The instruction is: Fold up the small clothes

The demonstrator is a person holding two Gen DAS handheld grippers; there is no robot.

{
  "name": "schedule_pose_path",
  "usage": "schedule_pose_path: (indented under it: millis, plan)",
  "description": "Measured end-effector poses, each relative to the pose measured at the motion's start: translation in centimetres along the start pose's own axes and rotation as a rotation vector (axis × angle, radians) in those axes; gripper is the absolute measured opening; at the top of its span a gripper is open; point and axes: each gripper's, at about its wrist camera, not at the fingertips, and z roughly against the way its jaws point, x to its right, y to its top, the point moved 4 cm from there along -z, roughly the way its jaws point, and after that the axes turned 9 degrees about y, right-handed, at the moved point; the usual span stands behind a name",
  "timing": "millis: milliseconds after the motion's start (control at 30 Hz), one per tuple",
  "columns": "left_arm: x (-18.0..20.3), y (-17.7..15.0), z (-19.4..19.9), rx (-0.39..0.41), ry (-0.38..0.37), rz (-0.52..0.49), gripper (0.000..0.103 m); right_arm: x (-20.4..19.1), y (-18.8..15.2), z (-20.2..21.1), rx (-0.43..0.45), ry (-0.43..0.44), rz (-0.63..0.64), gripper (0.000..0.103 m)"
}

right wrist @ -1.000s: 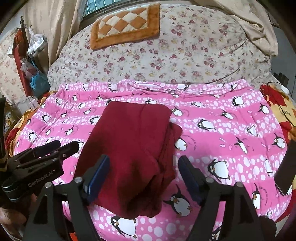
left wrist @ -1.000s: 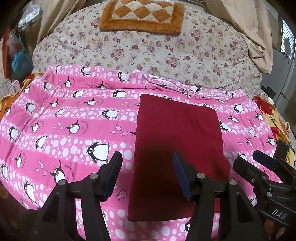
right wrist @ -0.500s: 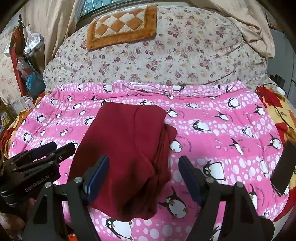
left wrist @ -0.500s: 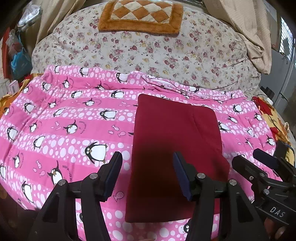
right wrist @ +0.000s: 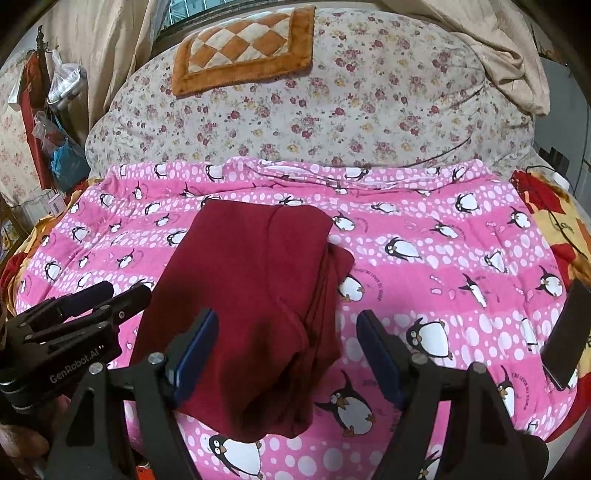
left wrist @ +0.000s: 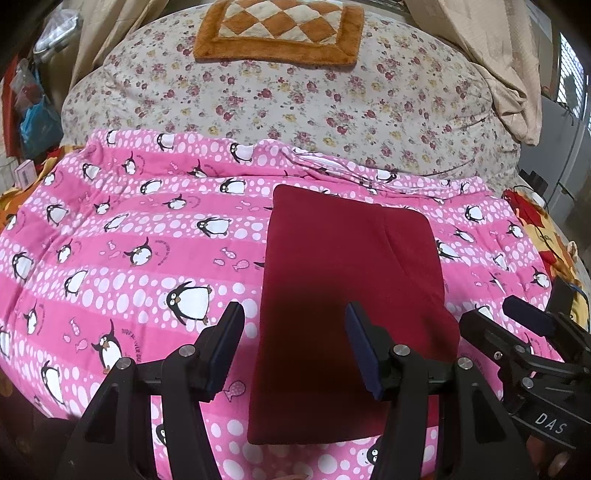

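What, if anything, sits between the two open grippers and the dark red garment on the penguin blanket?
Nothing visible. The dark red garment lies folded on the penguin blanket, directly ahead of the open left gripper and right gripper. Nothing lies on it.

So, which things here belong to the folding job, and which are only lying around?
For the job:
- dark red folded garment
- left gripper, jaws open
- right gripper, jaws open
- pink penguin blanket, the surface under the garment

Only lying around:
- orange checkered cushion
- floral bedding
- dark phone-like object at the blanket's right edge
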Motion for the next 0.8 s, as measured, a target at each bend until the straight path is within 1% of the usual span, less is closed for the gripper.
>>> schedule_pose_path:
  millis: [800]
  plan:
    - [0.04,-0.17,-0.41,-0.008,-0.007,0.005,0.036,0.26,-0.35,-0.98,-0.025,0.004,-0.008,0.081]
